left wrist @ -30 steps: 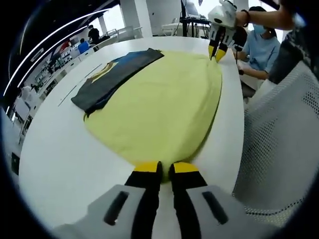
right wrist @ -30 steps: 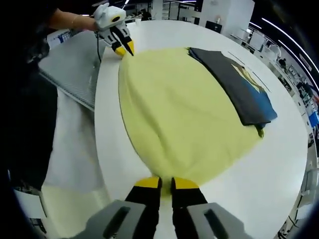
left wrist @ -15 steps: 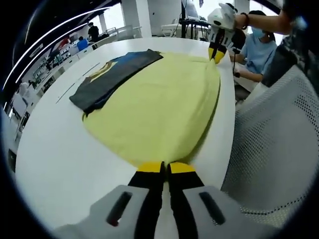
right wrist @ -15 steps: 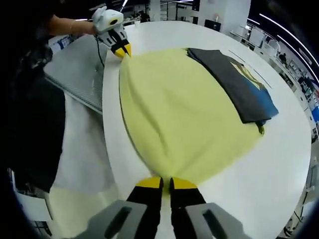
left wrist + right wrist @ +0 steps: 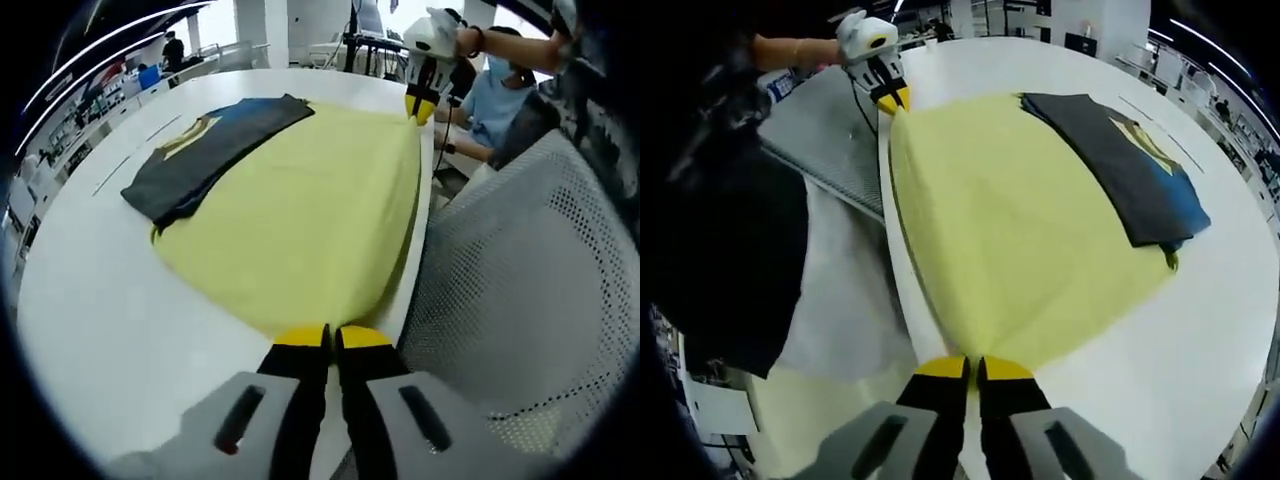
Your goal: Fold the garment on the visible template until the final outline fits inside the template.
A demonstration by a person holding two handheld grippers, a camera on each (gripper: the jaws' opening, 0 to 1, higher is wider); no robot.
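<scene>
Left gripper view: yellow garment [image 5: 300, 210] lies stretched flat, smooth, pinched at both ends.

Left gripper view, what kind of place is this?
Probably an open-plan office or lab: a long white table, a mesh chair, a seated person, and more desks and ceiling light strips behind.

White round table [image 5: 90, 300] under everything. Dark folded shirt with blue and yellow print [image 5: 205, 150] lying on it, far side. White perforated mesh chair back [image 5: 510, 270] just beside table edge; same chair grey-looking [image 5: 825, 125] from the other side. Seated person in light blue top [image 5: 490, 95] beyond. Office desks and more people in background.
</scene>
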